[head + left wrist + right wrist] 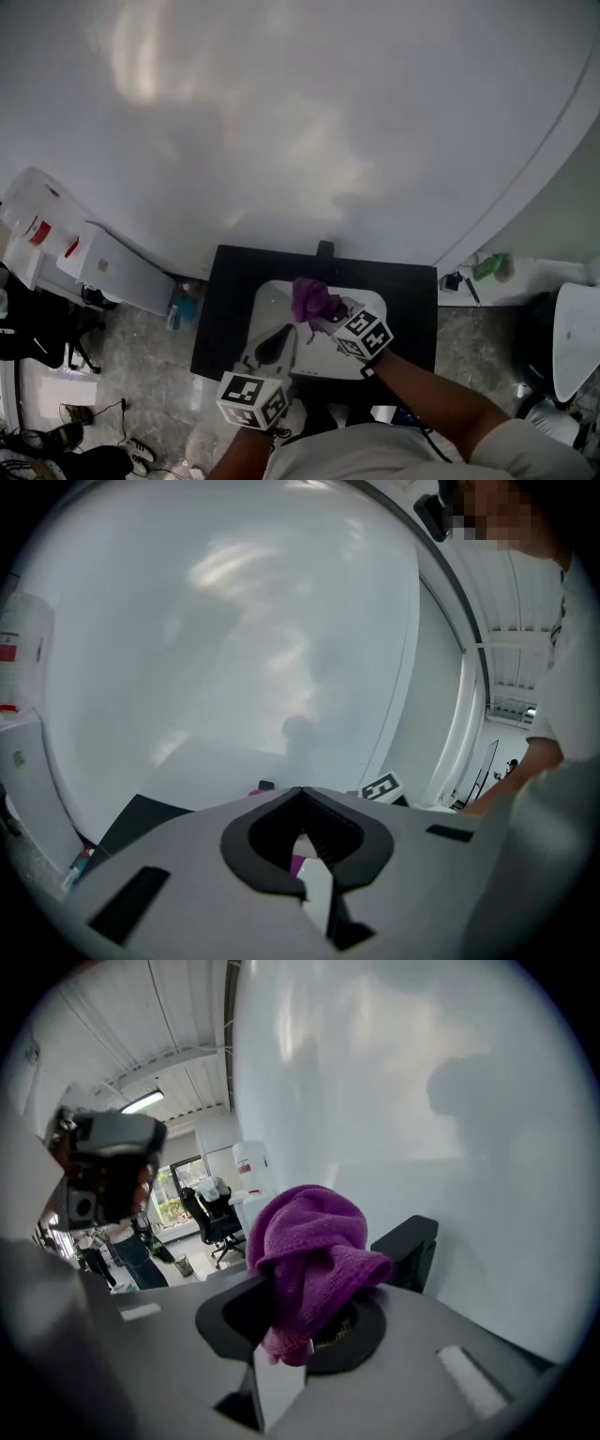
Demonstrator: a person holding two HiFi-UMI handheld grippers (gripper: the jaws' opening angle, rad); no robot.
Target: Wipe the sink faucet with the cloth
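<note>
A purple cloth (313, 300) is bunched over the white sink (270, 302), with my right gripper (330, 317) shut on it. In the right gripper view the cloth (311, 1251) bulges up out of the jaws, and the black faucet (409, 1247) stands just behind it against the white wall. From above, the faucet (324, 249) sits at the sink's far edge, a little beyond the cloth. My left gripper (273, 346) hovers over the sink's near left part, jaws together and holding nothing. In its own view, the left gripper (302, 829) shows a sliver of purple through the jaws.
The sink is set in a black countertop (221, 323) against a large white wall. White boxes (101, 267) and a blue bottle (182, 306) stand at the left, with a black office chair (37, 330) beyond. A green item (488, 267) lies on the ledge at the right.
</note>
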